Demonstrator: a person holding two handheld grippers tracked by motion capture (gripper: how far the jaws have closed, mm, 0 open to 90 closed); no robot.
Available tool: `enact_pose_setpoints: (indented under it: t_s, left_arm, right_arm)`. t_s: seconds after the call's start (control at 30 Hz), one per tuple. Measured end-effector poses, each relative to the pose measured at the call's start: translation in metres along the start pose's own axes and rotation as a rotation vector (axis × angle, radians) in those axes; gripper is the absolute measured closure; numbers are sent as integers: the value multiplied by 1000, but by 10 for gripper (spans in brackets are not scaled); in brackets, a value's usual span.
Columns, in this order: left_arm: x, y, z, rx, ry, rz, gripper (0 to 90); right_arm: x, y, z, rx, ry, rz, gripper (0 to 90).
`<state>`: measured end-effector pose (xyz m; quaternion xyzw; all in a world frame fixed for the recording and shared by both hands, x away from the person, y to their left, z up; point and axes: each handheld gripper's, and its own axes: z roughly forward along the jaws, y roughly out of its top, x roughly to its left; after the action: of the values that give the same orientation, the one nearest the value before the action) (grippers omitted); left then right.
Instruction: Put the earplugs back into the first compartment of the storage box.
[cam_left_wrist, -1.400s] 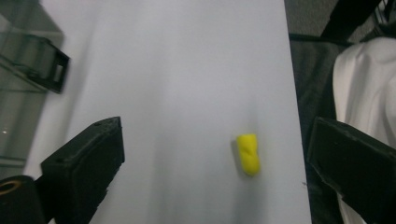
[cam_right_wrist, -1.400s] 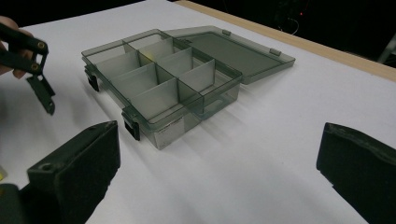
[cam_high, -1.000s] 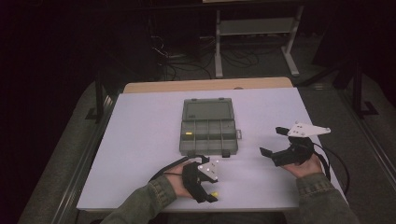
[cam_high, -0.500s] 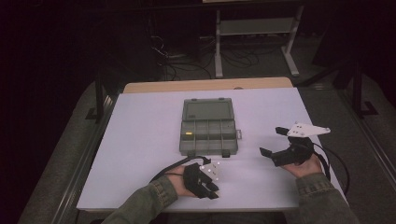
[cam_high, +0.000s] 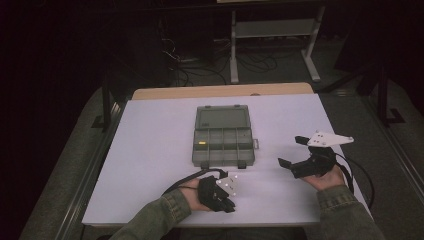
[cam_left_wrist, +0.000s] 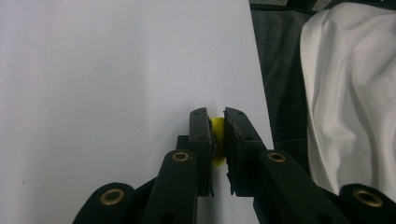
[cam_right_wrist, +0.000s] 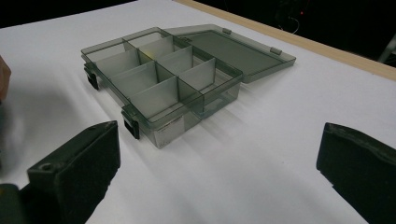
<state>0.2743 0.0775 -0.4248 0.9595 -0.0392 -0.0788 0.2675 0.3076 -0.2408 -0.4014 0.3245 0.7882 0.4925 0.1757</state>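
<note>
The left gripper (cam_left_wrist: 218, 122) has just closed its jaws on a small yellow piece (cam_left_wrist: 217, 128), perhaps a block, near the table's (cam_high: 150, 150) front edge. The right gripper (cam_high: 299, 151) rests wide apart beside the open box (cam_high: 223, 142).

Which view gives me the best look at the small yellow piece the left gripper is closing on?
The left gripper view: the yellow piece sits pinched between the left gripper jaws, near the table edge. In the high view the hand covers it. The right gripper view faces the open organizer box instead.
</note>
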Motion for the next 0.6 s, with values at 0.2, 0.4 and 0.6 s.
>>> enact_pose_setpoints:
  t_s: [0.2, 0.4, 0.6]
  left_arm:
    - [1, 3, -10, -22, 19, 10, 815]
    - [6, 3, -26, -65, 52, -3, 815]
    - [13, -1, -45, -89, 87, -16, 815]
  right_arm:
    - [0, 0, 0, -1, 1, -1, 0]
    - [0, 0, 0, 1, 1, 0, 0]
    - [0, 0, 1, 3, 1, 1, 0]
